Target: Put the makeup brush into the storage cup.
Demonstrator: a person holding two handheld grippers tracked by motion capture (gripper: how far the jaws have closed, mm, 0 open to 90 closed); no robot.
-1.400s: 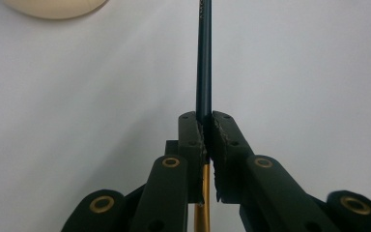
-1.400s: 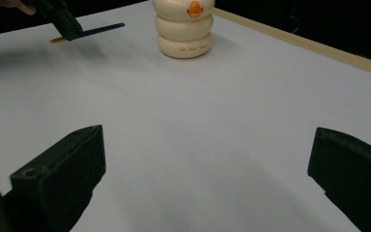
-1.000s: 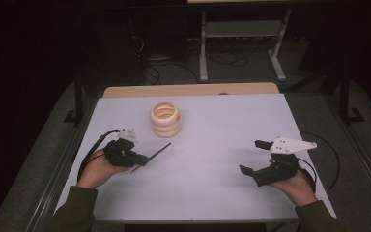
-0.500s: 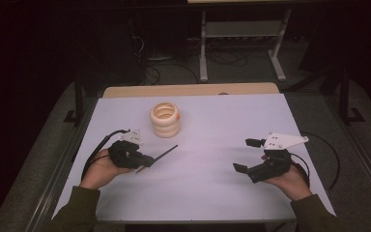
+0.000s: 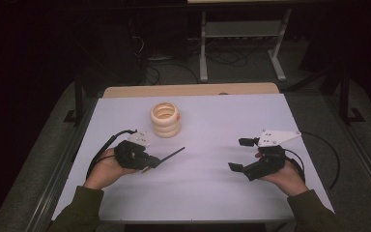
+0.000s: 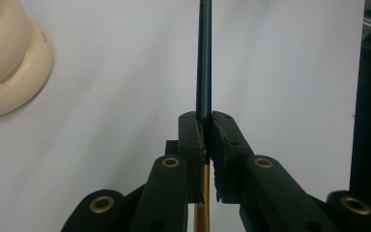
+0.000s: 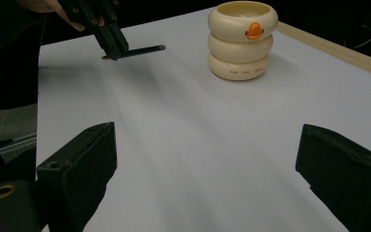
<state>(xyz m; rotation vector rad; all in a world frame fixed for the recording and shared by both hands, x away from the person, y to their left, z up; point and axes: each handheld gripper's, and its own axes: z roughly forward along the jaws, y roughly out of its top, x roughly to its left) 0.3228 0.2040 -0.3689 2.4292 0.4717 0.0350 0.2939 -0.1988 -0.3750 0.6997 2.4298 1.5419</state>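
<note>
Nearest me, my right gripper point(image 5: 240, 155) hovers over bare table point(image 5: 212, 193), well to the right of the duck-faced cup point(image 5: 165, 119). Its jaws have just been closing a little, yet they stand wide apart with nothing between them; I judge it is kept free for a handover or to steady things. My left gripper point(image 6: 206, 130), just in front of the cup, is clamped on a dark pen point(image 5: 170, 154), its free end reaching right across the table, probably so I can swing it up toward the cup's open mouth.
</note>
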